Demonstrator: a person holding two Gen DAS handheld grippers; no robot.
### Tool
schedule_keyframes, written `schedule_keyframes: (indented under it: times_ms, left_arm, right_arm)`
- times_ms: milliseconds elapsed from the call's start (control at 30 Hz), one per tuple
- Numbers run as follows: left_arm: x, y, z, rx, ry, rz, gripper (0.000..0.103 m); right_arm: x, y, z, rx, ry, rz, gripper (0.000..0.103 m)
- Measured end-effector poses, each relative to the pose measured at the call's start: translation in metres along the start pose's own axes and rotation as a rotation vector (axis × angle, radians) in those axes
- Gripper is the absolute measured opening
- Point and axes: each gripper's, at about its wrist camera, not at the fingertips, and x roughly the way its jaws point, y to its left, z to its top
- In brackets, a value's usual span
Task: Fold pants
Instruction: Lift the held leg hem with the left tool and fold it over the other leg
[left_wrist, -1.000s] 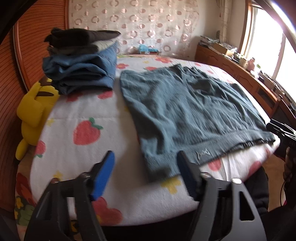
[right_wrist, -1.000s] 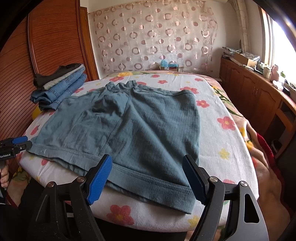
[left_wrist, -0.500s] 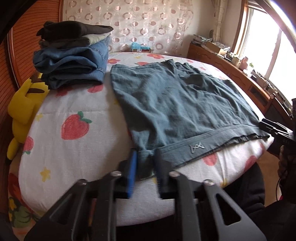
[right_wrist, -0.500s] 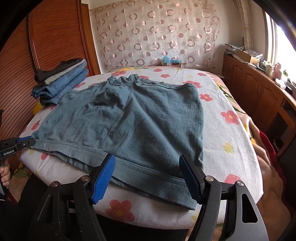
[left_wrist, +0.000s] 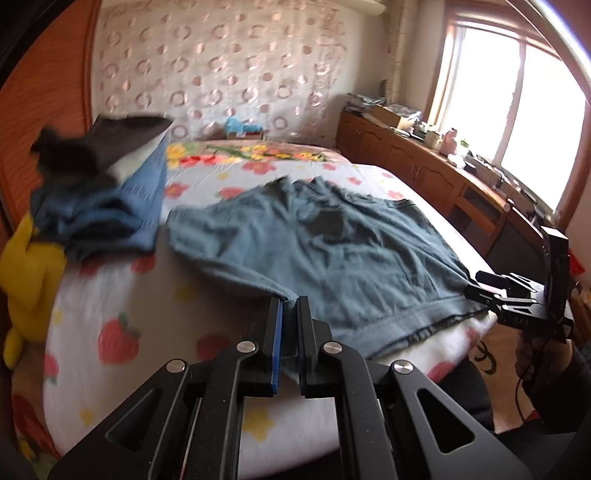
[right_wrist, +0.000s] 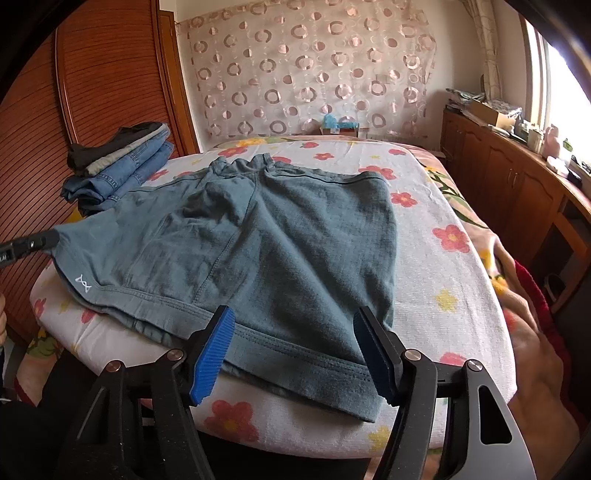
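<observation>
Teal-blue shorts (right_wrist: 288, 240) lie spread on the flowered bed sheet (right_wrist: 443, 280), hems at the near edge. My left gripper (left_wrist: 290, 306) is shut on the left hem corner of the shorts (left_wrist: 332, 251) and has it lifted off the sheet. In the right wrist view its tip (right_wrist: 33, 243) shows at the raised corner on the far left. My right gripper (right_wrist: 295, 332) is open, its blue pads either side of the right hem, not closed on it. It also shows at the right in the left wrist view (left_wrist: 480, 291).
A stack of folded jeans and dark clothes (right_wrist: 118, 162) sits at the bed's back left by the wooden headboard (right_wrist: 92, 92). A yellow plush toy (left_wrist: 26, 280) lies by the stack. Wooden cabinets (right_wrist: 517, 177) line the right wall under the window.
My left gripper closed on the left hem corner and has raised it and carried it inward. My right gripper moved a little closer to the right hem and stays open.
</observation>
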Motion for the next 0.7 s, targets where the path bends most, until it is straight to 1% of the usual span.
schedule_keyframes:
  times_ms: [167, 233, 433, 700]
  left_arm:
    - [0.018, -0.020, 0.025, 0.047, -0.007, -0.033, 0.008]
    - [0.024, -0.031, 0.035, 0.068, -0.009, -0.060, 0.008]
    - [0.030, -0.058, 0.055, 0.118, -0.021, -0.106, 0.008]
    - [0.030, -0.087, 0.071, 0.162, -0.032, -0.164, 0.008]
  right_arm:
    - [0.002, 0.000, 0.002, 0.002, 0.001, -0.007, 0.069]
    - [0.003, -0.001, 0.003, 0.003, 0.002, -0.010, 0.069]
    - [0.005, -0.002, 0.006, 0.006, 0.001, -0.015, 0.069]
    - [0.003, -0.006, 0.006, 0.012, -0.012, -0.018, 0.069]
